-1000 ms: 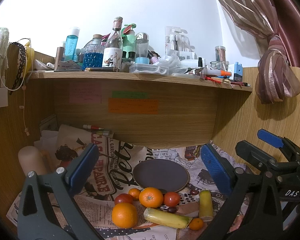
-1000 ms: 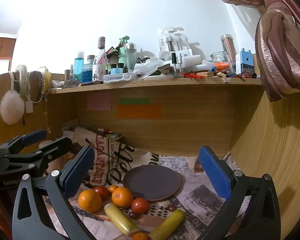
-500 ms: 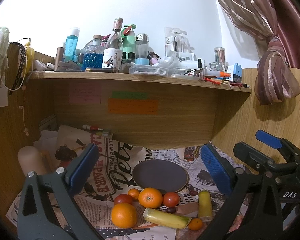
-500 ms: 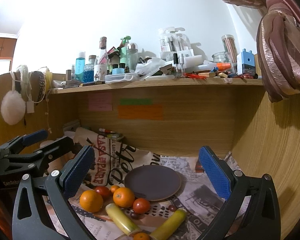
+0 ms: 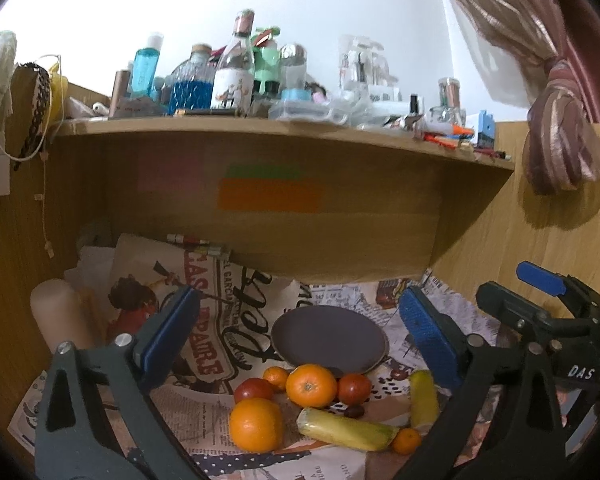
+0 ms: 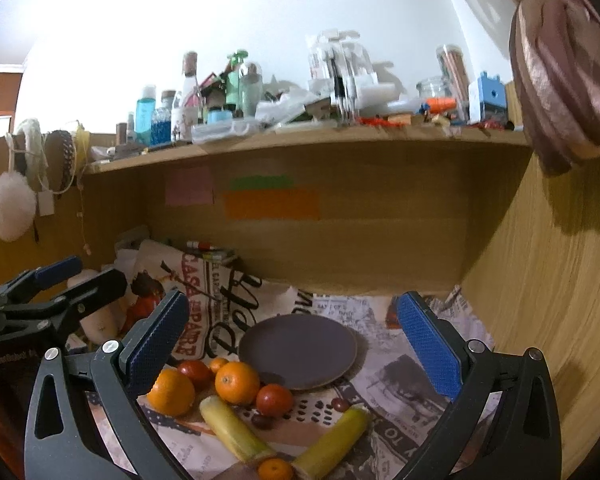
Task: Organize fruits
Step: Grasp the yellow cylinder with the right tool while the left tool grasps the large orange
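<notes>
Reading "DAS", the right gripper gapes empty, like the left gripper; fruits crowd the "CASA" newspaper's near edge.

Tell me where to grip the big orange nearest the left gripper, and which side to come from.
Grip the big orange across its widest middle, coming down from above and its open left side. It is round, so any diameter works, but a red fruit touches its far side and a yellow banana lies to its right. The left gripper, jaws open, is probably best placed.
</notes>
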A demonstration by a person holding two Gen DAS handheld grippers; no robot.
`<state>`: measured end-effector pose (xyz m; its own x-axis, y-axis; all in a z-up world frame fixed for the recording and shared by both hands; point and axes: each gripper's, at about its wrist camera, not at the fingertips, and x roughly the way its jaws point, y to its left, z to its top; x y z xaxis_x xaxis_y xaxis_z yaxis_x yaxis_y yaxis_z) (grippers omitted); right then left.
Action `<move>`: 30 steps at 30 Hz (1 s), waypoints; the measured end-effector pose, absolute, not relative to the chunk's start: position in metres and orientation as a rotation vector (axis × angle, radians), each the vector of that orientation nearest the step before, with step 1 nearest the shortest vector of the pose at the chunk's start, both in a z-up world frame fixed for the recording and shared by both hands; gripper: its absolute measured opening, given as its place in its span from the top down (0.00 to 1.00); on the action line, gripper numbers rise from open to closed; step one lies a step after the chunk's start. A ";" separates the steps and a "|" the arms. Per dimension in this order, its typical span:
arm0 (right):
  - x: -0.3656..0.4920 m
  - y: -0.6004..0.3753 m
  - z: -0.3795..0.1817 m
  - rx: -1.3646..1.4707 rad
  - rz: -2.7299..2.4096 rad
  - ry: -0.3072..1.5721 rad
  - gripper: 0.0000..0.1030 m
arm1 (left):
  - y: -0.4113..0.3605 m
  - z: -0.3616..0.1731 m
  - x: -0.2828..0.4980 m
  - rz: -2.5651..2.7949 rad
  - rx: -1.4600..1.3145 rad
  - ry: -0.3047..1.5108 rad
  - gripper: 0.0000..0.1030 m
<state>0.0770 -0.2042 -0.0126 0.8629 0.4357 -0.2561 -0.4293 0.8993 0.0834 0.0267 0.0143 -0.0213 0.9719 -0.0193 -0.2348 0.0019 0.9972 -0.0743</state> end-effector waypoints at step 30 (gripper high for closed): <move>0.163 -0.209 -0.148 -0.059 0.430 0.888 0.48 | 0.057 -0.166 0.103 -0.050 -0.099 0.763 0.34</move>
<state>0.1628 -0.2092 -0.1481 0.5514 0.3395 -0.7621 -0.3876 0.9131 0.1263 0.1025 0.0575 -0.1655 0.7219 -0.0812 -0.6873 0.0091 0.9941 -0.1079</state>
